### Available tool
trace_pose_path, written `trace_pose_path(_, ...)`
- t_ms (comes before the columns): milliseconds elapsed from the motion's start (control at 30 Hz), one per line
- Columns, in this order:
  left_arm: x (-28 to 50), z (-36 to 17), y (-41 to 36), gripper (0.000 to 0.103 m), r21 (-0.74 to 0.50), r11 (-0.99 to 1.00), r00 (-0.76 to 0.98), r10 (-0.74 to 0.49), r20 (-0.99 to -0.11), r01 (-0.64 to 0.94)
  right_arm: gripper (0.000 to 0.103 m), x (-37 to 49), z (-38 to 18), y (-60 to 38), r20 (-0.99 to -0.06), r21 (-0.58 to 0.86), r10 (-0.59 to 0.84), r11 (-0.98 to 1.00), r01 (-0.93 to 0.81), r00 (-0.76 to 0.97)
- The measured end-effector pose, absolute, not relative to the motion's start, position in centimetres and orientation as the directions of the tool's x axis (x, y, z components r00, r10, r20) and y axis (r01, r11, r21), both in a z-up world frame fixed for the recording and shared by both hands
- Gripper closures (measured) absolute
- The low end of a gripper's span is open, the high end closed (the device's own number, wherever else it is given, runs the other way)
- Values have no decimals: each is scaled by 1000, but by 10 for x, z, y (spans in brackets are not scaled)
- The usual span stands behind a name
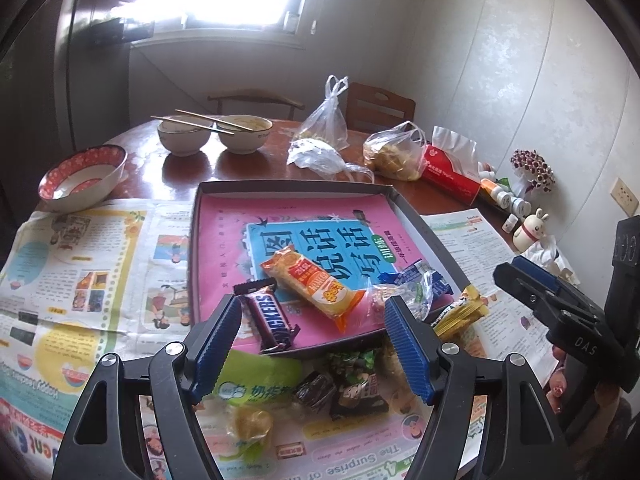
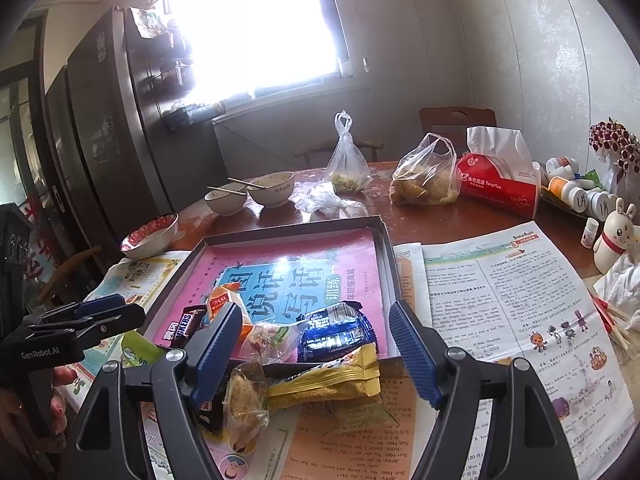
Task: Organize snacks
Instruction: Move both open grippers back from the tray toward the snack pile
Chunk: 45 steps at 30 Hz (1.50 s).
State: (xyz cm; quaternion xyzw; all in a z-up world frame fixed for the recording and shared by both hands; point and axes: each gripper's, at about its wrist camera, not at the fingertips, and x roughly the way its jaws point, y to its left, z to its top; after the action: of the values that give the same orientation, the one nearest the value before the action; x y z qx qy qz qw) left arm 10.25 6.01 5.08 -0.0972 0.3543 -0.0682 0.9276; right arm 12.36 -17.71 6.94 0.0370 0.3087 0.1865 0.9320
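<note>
Blue ribbed pads line both my tools, and both stand spread wide with nothing between them. My left gripper [image 1: 314, 344] hangs low over the near edge of the box lid [image 1: 280, 190], its fingers framing the loose pile just outside that edge. My right gripper [image 2: 316, 354] hovers a little farther right over the same near edge, tilted slightly down, with the yellow packet [image 2: 332, 380] directly below its gap. In the left view the right tool sits off by the lid's near right corner; whether it touches anything I cannot tell.

Inside the lid, toward its near edge, I count four snacks: the Snickers bar [image 1: 270, 320] at the near left, overhanging the rim a touch, the orange cracker pack [image 1: 316, 284] beside it, a clear candy wrapper [image 2: 272, 338], and the blue cookie pack [image 2: 338, 334] nearer the right side.

Still out on the newspaper [image 1: 72, 264], just beside the near edge: the green packet [image 1: 260, 380], a dark wrapped sweet [image 1: 314, 390], the black-and-green packet [image 1: 358, 384], a clear-wrapped crumbly cake [image 1: 250, 426], and the yellow packet leaning against the rim.

I judge the job at roughly half done: four in, about five left. Bowls, bags and the tissue box at the table's far edge look outside the task.
</note>
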Motion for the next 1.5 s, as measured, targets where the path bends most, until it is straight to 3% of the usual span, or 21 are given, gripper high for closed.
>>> trace_pose_path(1500,77,9,90,28,-168,986,665,-125,-736,0,27,89,41,-139,-644,80,391,889,-451,657)
